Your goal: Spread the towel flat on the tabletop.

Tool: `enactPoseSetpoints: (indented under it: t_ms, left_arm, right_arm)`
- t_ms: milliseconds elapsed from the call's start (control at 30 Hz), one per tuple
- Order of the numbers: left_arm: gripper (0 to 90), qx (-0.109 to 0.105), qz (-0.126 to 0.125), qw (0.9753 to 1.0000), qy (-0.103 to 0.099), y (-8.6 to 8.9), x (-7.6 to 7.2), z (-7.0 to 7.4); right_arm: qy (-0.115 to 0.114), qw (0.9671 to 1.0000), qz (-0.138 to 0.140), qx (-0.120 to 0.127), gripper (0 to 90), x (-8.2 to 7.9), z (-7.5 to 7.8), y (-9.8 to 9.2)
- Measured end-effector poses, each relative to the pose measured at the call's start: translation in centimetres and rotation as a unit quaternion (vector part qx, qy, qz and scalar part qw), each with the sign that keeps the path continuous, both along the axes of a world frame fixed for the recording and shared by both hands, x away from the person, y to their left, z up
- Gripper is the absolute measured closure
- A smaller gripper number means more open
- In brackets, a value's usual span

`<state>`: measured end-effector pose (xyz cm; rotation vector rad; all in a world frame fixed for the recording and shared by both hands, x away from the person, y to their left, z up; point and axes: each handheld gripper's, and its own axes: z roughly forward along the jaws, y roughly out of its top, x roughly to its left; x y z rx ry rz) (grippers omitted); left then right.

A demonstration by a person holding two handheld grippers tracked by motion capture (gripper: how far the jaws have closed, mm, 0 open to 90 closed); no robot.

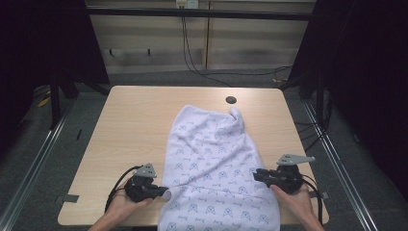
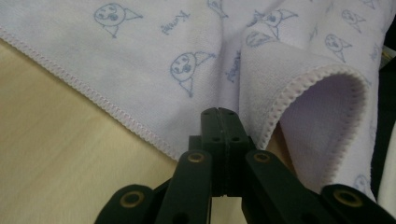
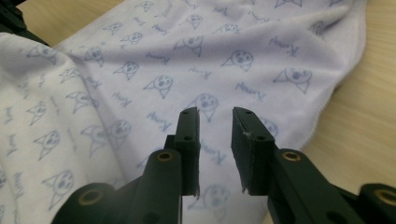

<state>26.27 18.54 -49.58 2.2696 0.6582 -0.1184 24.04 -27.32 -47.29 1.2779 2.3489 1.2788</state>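
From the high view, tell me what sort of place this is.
Probably a lab recording bay, not a home: a bare wooden table holding one printed towel, black curtains on both sides, loose cables on the floor and metal rails beside the table.

A fixed overhead camera looks forward and down across the counter (image 1: 134, 120), while two claw-mounted cameras peer close along their jaws at the same printed towel (image 1: 216, 163).

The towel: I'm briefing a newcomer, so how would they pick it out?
On the wooden table, between the two hand-held tongs, lies the towel, spilling over the near edge. It is pale lilac with small blue cartoon faces and a stitched hem.
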Motion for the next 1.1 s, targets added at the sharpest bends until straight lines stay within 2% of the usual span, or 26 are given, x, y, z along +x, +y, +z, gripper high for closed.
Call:
enactPoseSetpoints:
  t_ms: [33, 100, 133, 167, 233, 267, 333, 367, 400, 433, 467, 500, 600, 633, 667, 700, 733, 767, 800, 833, 867, 933, 1000, 1067, 1100]
  left_arm:
    - [90.0, -0.004, 0.001, 1.0000, 0.005, 0.5, -0.2, 0.0]
    - [89.6, -0.030, 0.011, 0.9995, 0.005, 1.5, 0.0, 0.3]
    - [86.3, -0.051, 0.024, 0.9984, 0.005, 1.9, 0.5, 0.6]
    - [83.8, -0.065, 0.038, 0.9972, -0.004, 2.2, 1.1, 0.9]
    - [82.5, -0.084, 0.062, 0.9944, -0.016, 2.5, 2.8, 1.4]
    - [81.1, -0.086, 0.071, 0.9935, -0.021, 2.4, 3.7, 1.5]
    - [78.7, -0.087, 0.095, 0.9912, -0.031, 2.0, 5.8, 1.2]
    - [72.4, -0.077, 0.107, 0.9908, -0.032, 1.8, 6.8, 1.0]
    - [72.4, -0.068, 0.126, 0.9894, -0.029, 1.5, 7.7, 0.6]
    - [67.5, -0.060, 0.137, 0.9884, -0.023, 1.2, 9.0, -0.1]
    - [65.1, -0.060, 0.137, 0.9884, -0.023, 1.2, 9.0, -0.1]
    - [62.7, -0.042, 0.149, 0.9872, -0.038, 0.9, 9.5, -0.5]
    - [62.6, -0.029, 0.150, 0.9875, -0.039, 0.8, 9.6, -0.8]
    - [63.9, -0.009, 0.140, 0.9884, -0.059, 0.5, 9.3, -0.8]
    - [66.3, -0.009, 0.140, 0.9884, -0.059, 0.5, 9.3, -0.8]
    - [66.3, 0.002, 0.136, 0.9888, -0.062, 0.4, 9.1, -0.7]
    - [71.0, 0.010, 0.137, 0.9885, -0.065, 0.2, 8.9, -0.6]
    - [76.7, 0.020, 0.136, 0.9876, -0.076, -0.1, 8.7, -0.5]
    - [81.8, 0.022, 0.125, 0.9891, -0.075, -0.3, 8.4, -0.5]
    - [88.1, 0.029, 0.123, 0.9887, -0.081, -0.4, 8.2, -0.4]
    - [89.2, 0.035, 0.124, 0.9883, -0.081, -0.5, 7.9, -0.3]
    - [89.7, 0.029, 0.125, 0.9889, -0.076, -0.1, 7.4, -0.3]
    - [89.8, 0.011, 0.124, 0.9905, -0.059, 0.6, 6.8, -0.4]
    - [89.7, -0.011, 0.110, 0.9928, -0.047, 1.3, 5.9, -0.4]
    - [89.7, -0.013, 0.106, 0.9930, -0.050, 1.6, 5.4, -0.3]
  right_arm:
    - [0.002, 1.0000, 0.003, -0.005, 68.8, 0.5, -0.1, 0.6]
    - [0.005, 0.9998, 0.014, -0.013, 64.9, 1.6, -0.4, 1.6]
    - [0.006, 0.9997, 0.016, -0.020, 63.0, 2.1, -0.6, 2.1]
    - [0.009, 0.9994, 0.018, -0.028, 61.6, 2.7, -0.7, 2.5]
    - [0.001, 0.9988, 0.022, -0.043, 60.9, 4.0, -1.0, 3.1]
    - [0.007, 0.9990, 0.018, -0.041, 60.8, 4.7, -1.2, 3.1]
    - [0.004, 0.9988, 0.011, -0.048, 60.1, 6.1, -1.4, 3.0]
    - [0.005, 0.9991, 0.001, -0.043, 59.7, 7.5, -1.7, 2.5]
    - [0.005, 0.9991, 0.001, -0.043, 59.7, 7.5, -1.7, 2.5]
    - [-0.001, 0.9989, -0.010, -0.046, 59.2, 8.4, -2.0, 1.9]
    - [-0.001, 0.9989, -0.010, -0.046, 59.2, 8.4, -2.0, 1.9]
    - [-0.008, 0.9977, -0.025, -0.062, 58.7, 8.8, -2.4, 1.5]
    - [-0.005, 0.9965, -0.041, -0.073, 58.4, 8.9, -2.7, 1.1]
    - [-0.006, 0.9949, -0.044, -0.090, 58.4, 8.9, -2.9, 1.0]
    - [-0.011, 0.9940, -0.044, -0.099, 58.7, 8.8, -3.1, 1.0]
    - [-0.011, 0.9940, -0.044, -0.099, 58.7, 8.8, -3.1, 1.0]
    - [-0.012, 0.9937, -0.046, -0.101, 60.6, 8.7, -3.1, 1.2]
    - [-0.011, 0.9937, -0.045, -0.103, 65.1, 8.6, -3.0, 1.3]
    - [-0.012, 0.9938, -0.043, -0.102, 70.3, 8.5, -3.0, 1.4]
    - [-0.011, 0.9938, -0.041, -0.103, 78.1, 8.4, -3.0, 1.4]
    - [-0.014, 0.9928, -0.047, -0.109, 83.8, 8.2, -2.9, 1.5]
    - [-0.018, 0.9930, -0.048, -0.106, 87.3, 7.9, -2.6, 1.3]
    - [-0.015, 0.9938, -0.054, -0.096, 88.3, 7.2, -2.1, 0.8]
    - [-0.013, 0.9956, -0.048, -0.079, 88.3, 6.2, -1.6, 0.1]
    - [-0.011, 0.9964, -0.045, -0.071, 88.3, 5.4, -1.4, -0.2]
